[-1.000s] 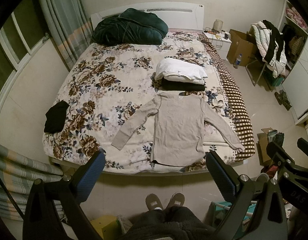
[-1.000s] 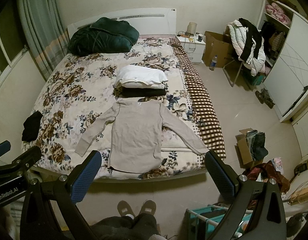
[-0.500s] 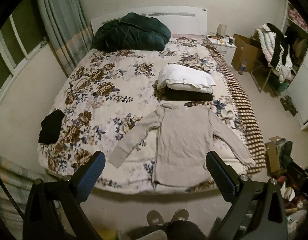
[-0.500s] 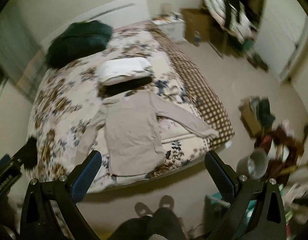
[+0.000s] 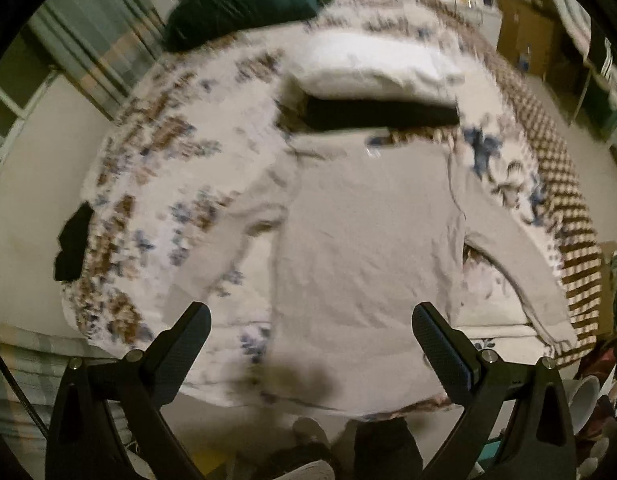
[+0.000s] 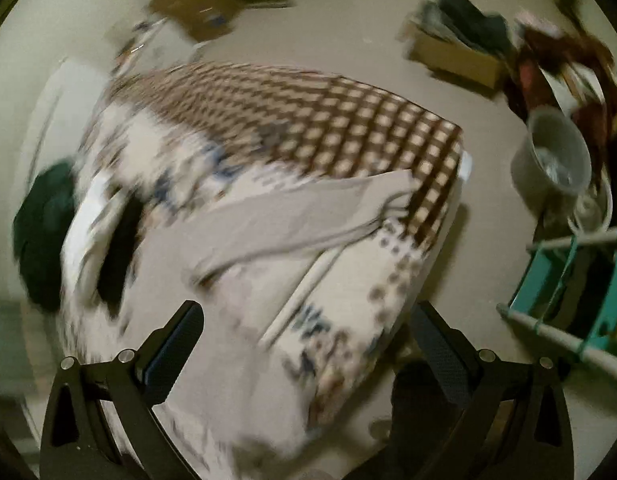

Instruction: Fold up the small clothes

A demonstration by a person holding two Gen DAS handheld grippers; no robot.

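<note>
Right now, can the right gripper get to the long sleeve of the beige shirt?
Probably yes. The right gripper has its jaws wide open and holds nothing, and the sleeve lies flat on the bed ahead of it with nothing lying across it.

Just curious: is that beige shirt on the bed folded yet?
Not yet. The beige shirt lies spread flat, both sleeves stretched outward.

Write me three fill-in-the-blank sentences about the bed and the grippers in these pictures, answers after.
1. The beige long-sleeved top lies spread ____ on the bed.
2. Both the left gripper and the right gripper are ____.
3. The white pillow rests on a folded ____ garment.

Missing words: flat; open; black
</note>
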